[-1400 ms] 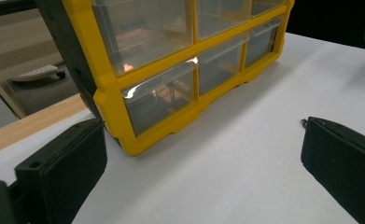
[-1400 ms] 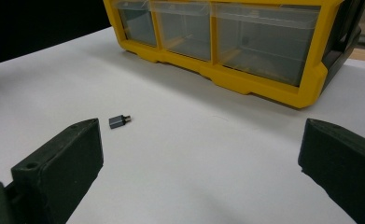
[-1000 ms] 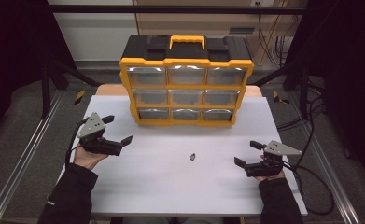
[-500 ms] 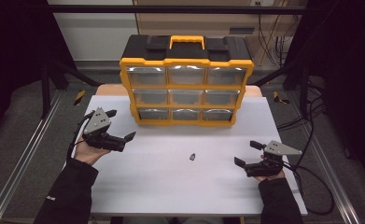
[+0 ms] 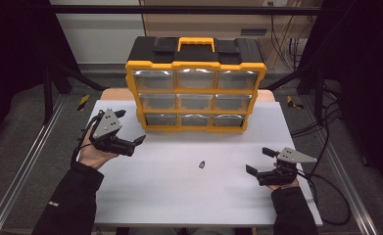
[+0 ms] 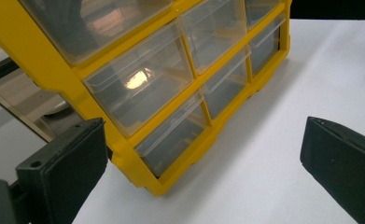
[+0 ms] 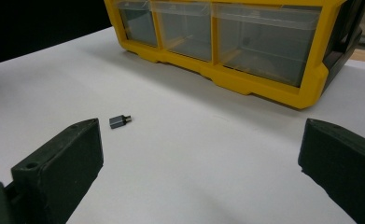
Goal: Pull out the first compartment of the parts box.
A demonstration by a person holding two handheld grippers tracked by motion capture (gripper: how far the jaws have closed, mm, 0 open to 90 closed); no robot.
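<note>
Where high view blurs it | right gripper (image 7: 201, 172) view: adapter (image 7: 120, 121) plug visible

Tabletop (image 5: 179, 196) bright, evenly lit from above; surroundings dark. Glare spot on a drawer (image 6: 140, 91) front. High view soft; near jaws slightly blurred.

White surface (image 5: 179, 200); black cables (image 5: 326, 122) on the floor, far right; yellow-black floor markers (image 5: 83, 102), far left and right.
</note>
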